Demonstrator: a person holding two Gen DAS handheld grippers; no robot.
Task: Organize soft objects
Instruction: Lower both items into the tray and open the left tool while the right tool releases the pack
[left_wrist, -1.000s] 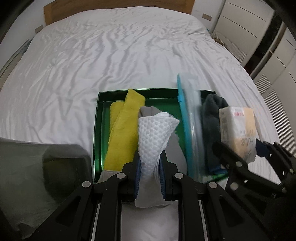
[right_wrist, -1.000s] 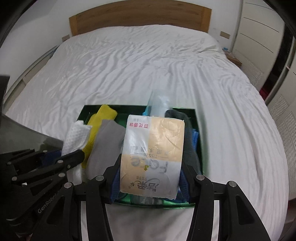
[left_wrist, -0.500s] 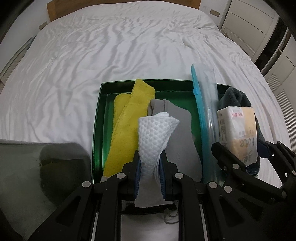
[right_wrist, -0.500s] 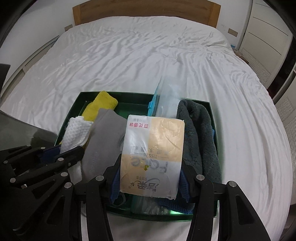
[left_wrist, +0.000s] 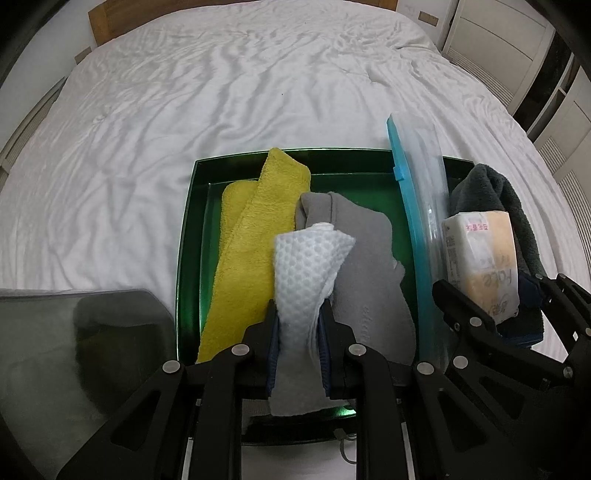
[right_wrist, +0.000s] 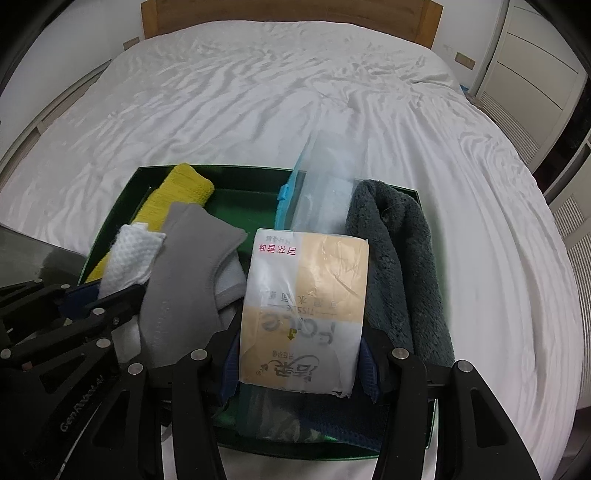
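Over the bed (left_wrist: 258, 85), we hold both grippers above the green tray (left_wrist: 188, 236): the left gripper (left_wrist: 298, 325) clamped on a white cloth (left_wrist: 306, 266) near the tray's front edge, the right gripper (right_wrist: 299, 354) clamped on a tissue pack (right_wrist: 306, 295) toward its right side. Dropped now, the pack could tip the upright zip bag (left_wrist: 421, 206) off the rim. Only the right view shows the dark towel (right_wrist: 402, 273) whole.

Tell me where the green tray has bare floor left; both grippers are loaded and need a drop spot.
Bare floor in the green tray shows at the far middle, between yellow towel and zip bag. The near half is crowded by grey cloth and dark towel.
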